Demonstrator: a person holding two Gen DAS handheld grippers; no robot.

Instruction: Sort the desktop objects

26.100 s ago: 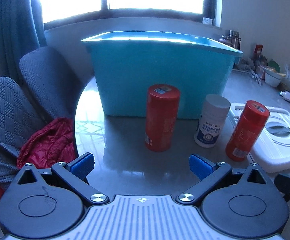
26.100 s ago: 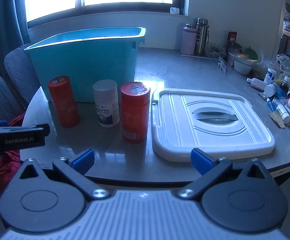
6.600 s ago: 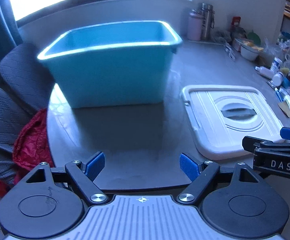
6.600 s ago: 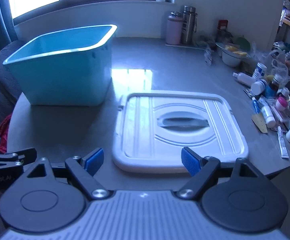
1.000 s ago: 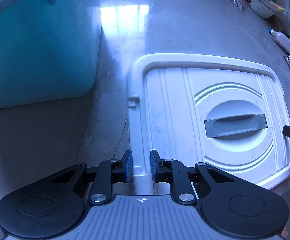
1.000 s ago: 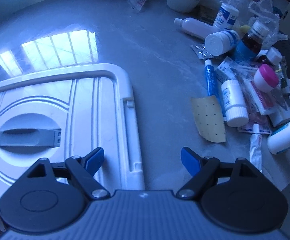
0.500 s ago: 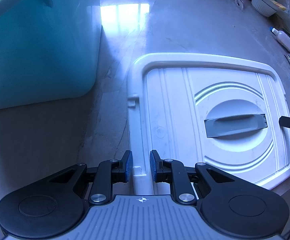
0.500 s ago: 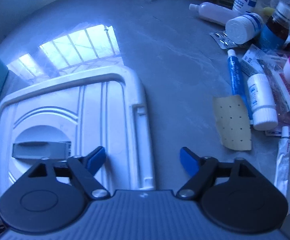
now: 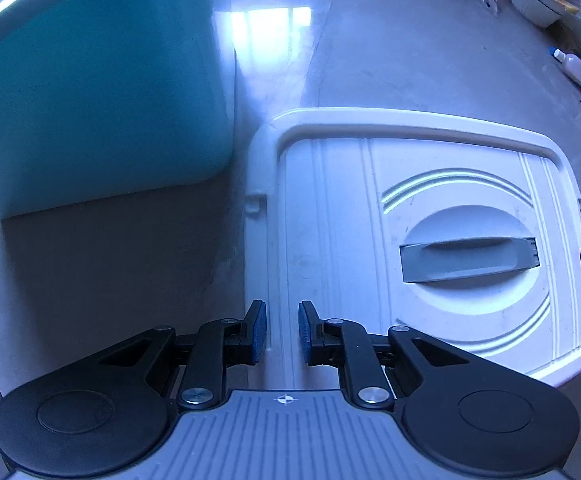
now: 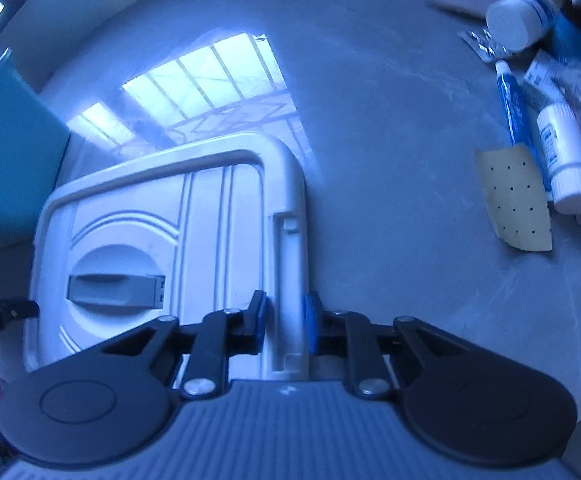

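teal bin [image 9: 90,92]: top cut off by frame | bottles [image 10: 530,20] at desk edge: blurry, labels unreadable | lid [image 10: 226,208] near rim: behind gripper

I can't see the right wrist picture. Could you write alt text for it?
The right gripper has its jaws closing on the right rim of a white bin lid that lies flat on a grey table. To the right lie a tan perforated patch, tubes and small bottles; a teal bin shows at far left.

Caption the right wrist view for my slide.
Right gripper closing on the right rim of the white plastic bin lid, on the grey tabletop.
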